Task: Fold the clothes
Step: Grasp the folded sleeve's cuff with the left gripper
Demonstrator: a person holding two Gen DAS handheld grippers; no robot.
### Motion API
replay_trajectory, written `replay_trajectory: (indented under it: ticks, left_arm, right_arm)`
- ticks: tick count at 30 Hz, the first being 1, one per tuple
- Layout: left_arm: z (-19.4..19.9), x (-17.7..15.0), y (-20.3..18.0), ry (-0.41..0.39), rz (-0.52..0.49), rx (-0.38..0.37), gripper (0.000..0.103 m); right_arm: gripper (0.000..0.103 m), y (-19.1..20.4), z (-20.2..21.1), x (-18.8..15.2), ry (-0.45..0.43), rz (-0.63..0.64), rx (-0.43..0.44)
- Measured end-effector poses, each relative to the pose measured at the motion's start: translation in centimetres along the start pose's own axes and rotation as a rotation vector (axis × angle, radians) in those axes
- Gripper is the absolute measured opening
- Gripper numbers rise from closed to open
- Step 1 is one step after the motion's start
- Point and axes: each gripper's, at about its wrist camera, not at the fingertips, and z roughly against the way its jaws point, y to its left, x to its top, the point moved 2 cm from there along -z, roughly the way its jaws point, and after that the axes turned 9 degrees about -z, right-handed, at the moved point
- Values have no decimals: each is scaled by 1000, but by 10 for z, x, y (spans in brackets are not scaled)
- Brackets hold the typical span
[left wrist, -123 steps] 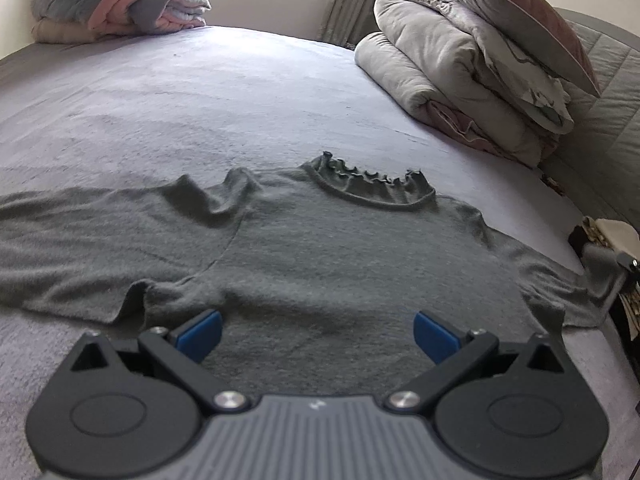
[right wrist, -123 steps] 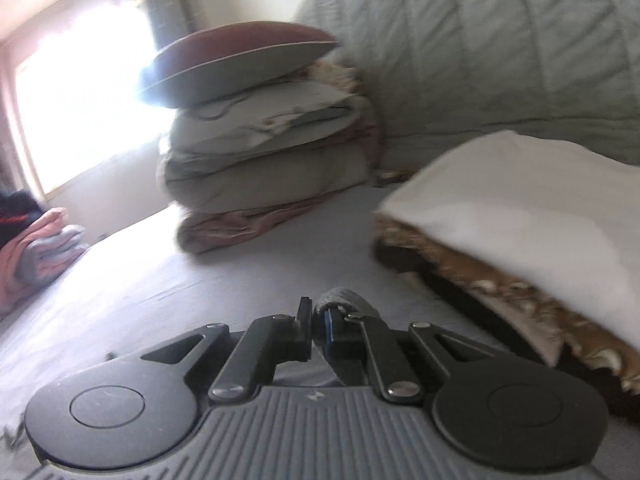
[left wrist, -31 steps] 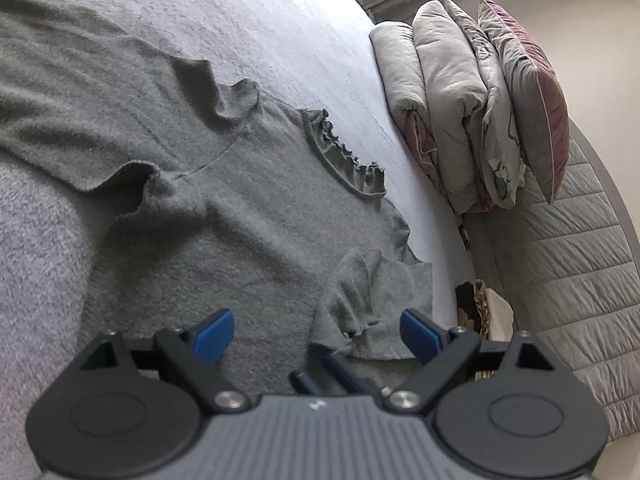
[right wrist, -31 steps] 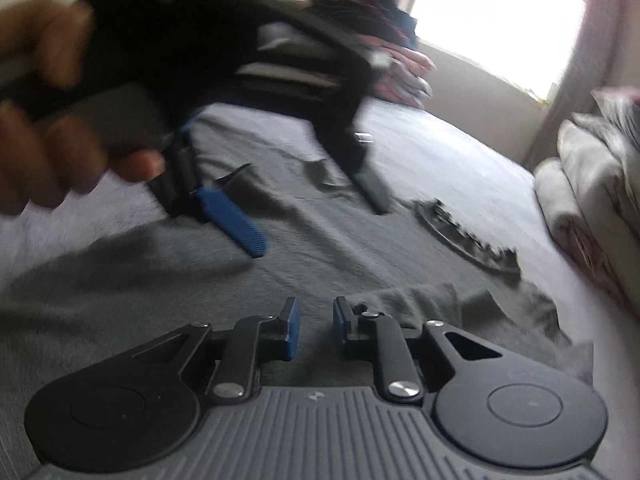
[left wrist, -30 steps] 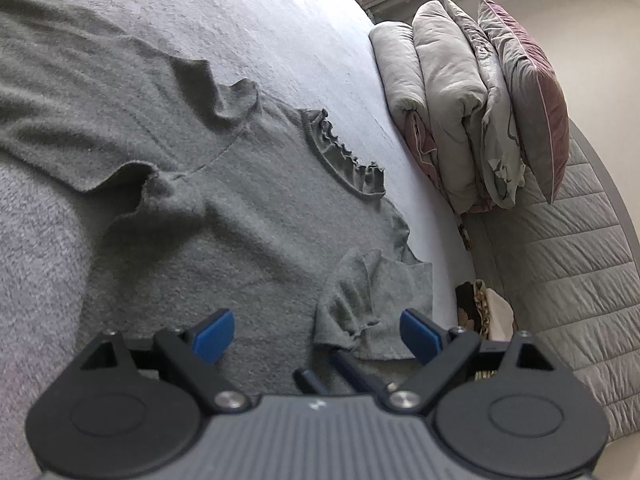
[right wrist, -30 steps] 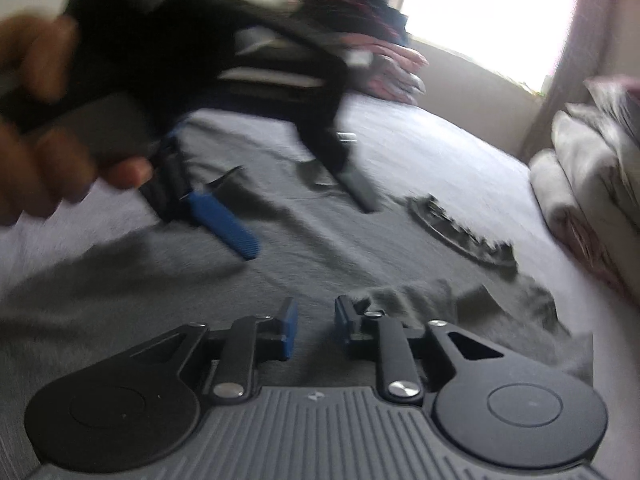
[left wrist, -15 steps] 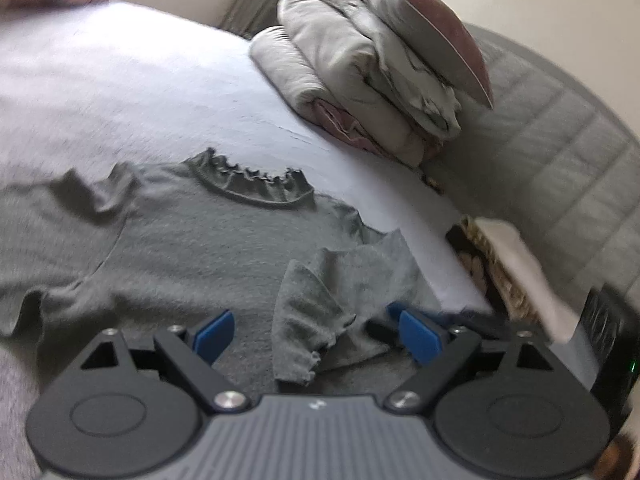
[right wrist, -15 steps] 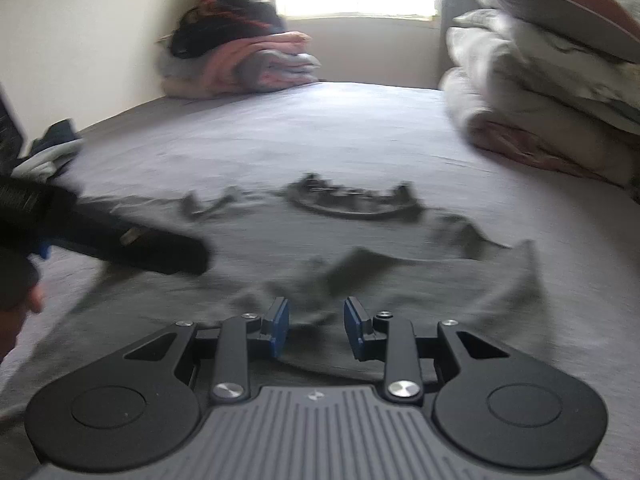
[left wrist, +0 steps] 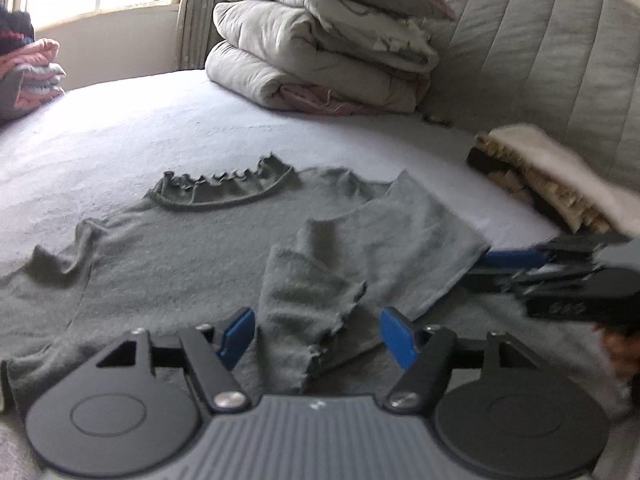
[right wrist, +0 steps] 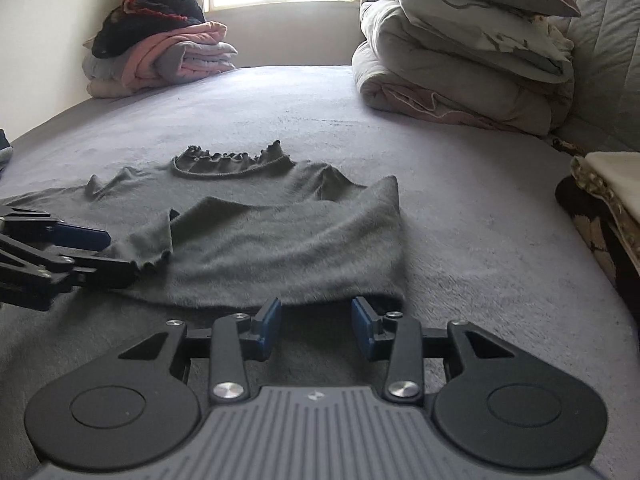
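Grey bedding covers the bed [right wrist: 460, 240] where a grey knit top [left wrist: 168, 252] lies spread flat, its ruffled collar [right wrist: 230, 162] toward the far side and the window. Its right sleeve [right wrist: 280, 248] is already folded in across the body and lies rumpled there, with the frilled cuff near the middle; the left sleeve [left wrist: 36, 280] is not yet folded and runs out of view to the left. So the fold looks barely begun: one sleeve in, the other sleeve and the body folds still to do, and the tucked sleeve probably wants smoothing. The left gripper [left wrist: 316, 336] hovers over the near edge of the cuff, its jaws having just been closing yet standing well apart, the cloth between the blue pads but not pinched. The right gripper [right wrist: 316, 322] sits just near of the folded sleeve's edge, its jaws having just been opening to a moderate gap, with nothing held. Further out, a heap of folded quilts and pillows [right wrist: 460, 60] rests at the far right against the padded headboard [left wrist: 540, 60], a stack of pink and dark clothes [right wrist: 156, 52] sits at the far left, and a cream and brown folded pile [left wrist: 552, 176] lies at the right edge.
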Motion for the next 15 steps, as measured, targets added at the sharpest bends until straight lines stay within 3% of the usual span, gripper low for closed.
replay_trajectory:
  ticks: [4,8,11,15]
  left_arm:
    - [-6,-5,-3,2,-29,68,59]
    - [-1,-4,1,-23,16,108,39]
    - [5,-5,11,-43,90,152,30]
    - [12,-13,36,-29,279,195,26]
  right_arm:
    - [42,1,2,-1,1,13,-7]
    - [42,0,-3,-2,9,31,-51]
    - [43,-2,-7,-2,3,64,-108]
    - [49,-5,-9,-1,-4,69,-131]
